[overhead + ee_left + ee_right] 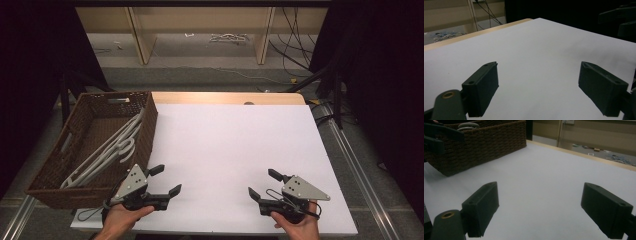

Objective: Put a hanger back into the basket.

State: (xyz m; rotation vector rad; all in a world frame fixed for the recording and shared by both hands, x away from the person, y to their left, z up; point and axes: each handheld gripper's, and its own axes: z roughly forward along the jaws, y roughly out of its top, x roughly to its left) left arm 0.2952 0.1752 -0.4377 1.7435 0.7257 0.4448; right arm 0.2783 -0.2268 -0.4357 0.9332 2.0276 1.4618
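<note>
High view: with both the left tool point(167, 180) and right tool point(264, 184) held apart and empty at lower frame, the tangled hangers point(107, 147) in the basket point(145, 137) at left could be snagged if one is pulled carelessly.

**White bench, one basket at its left edge**

The bench point(235, 150) is covered by a plain white sheet that reaches its left, right and near edges. Along the far edge a narrow strip of pale wood point(227, 97) stays bare.

A dark brown woven basket point(145, 132) sits directly on the bench at the left edge. It runs from the far left corner most of the way toward the near left corner, and its outer side overhangs the bench edge. White plastic hangers point(107, 147) lie inside it, slanted along its length.

In the right gripper view the basket's woven wall point(486, 145) meets the white sheet with no gap.
</note>
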